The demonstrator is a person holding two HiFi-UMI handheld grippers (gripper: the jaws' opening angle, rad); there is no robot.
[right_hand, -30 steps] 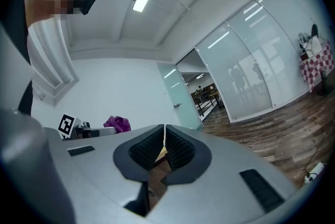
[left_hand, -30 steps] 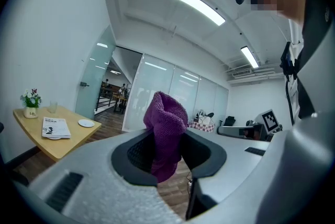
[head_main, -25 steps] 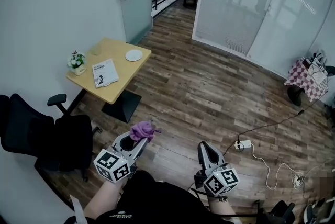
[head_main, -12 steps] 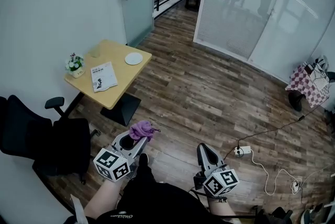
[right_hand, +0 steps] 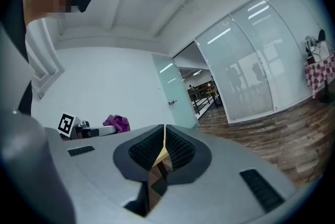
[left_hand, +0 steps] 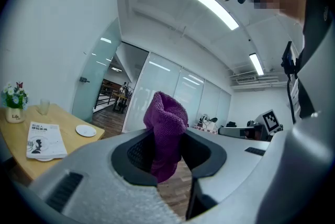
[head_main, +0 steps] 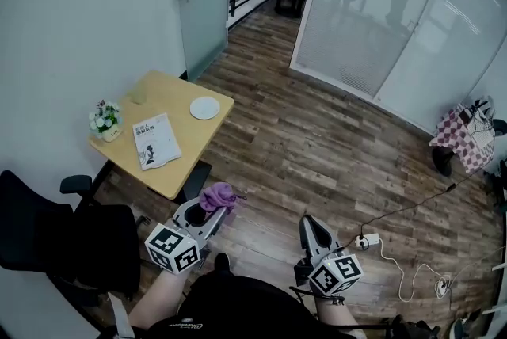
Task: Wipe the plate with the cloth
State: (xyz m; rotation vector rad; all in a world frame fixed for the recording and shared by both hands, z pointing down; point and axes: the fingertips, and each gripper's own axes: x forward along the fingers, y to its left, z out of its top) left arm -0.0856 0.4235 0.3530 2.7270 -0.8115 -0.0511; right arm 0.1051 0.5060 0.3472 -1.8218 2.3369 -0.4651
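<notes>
We find the left hand-held gripper [head_main: 207, 217] clamped on the purple cloth [head_main: 216, 196], which stands bunched above the jaws. The right hand-held gripper [head_main: 314, 233] is closed, jaws together, with nothing between them. The plate [head_main: 204, 108] lies on the counter [head_main: 181, 147] near its far corner, at about 11 o'clock from us and well apart from both grippers; wiping has not begun.

Risks, in our judgement:
- The plate is loose and close to the edge, so a sideways wipe could push it off unless steadied.
- The bunched cloth may pull out under pressure.
- The chair [head_main: 71, 238] at 9 o'clock and the booklet [head_main: 155, 141] near the plate crowd the approach.
</notes>
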